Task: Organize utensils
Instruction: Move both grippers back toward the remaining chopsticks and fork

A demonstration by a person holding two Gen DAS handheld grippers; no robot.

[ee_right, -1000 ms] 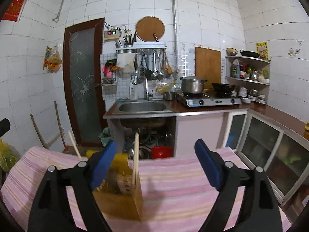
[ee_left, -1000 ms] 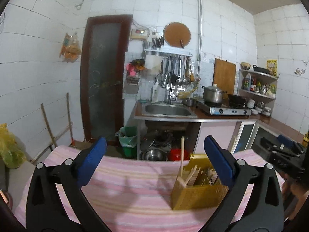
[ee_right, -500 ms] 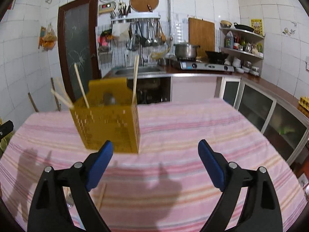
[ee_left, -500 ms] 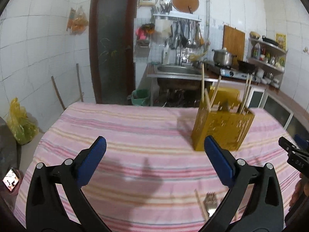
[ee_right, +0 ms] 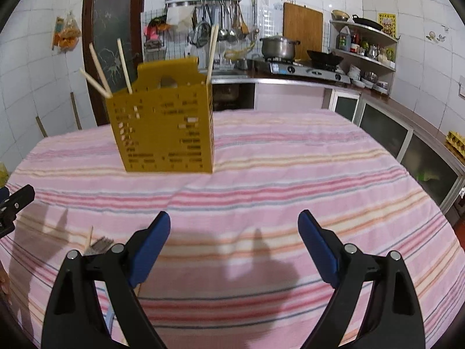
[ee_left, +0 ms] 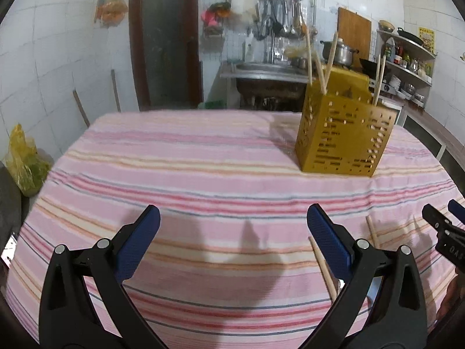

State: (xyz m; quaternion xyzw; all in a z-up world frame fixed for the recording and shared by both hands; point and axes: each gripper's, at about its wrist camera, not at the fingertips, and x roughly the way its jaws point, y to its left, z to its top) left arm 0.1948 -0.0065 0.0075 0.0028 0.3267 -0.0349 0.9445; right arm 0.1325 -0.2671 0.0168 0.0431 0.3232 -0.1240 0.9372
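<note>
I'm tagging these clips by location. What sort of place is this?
A home kitchen, most likely: a steel sink under hanging ladles, a gas stove with a pot, and a table with a striped cloth.

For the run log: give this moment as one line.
left tongs: open, empty | right tongs: open, empty | chopsticks: loose on tablecloth | yellow utensil holder: upright

Right tool [ee_right: 234, 232] agape over cloth [ee_right: 290, 174]; caddy [ee_right: 162, 128] beyond

I'm working in a home kitchen: white tiled walls, a steel sink [ee_right: 229, 72], gas stove [ee_right: 308, 68] with pot [ee_right: 277, 47] (ladles hang above).
</note>
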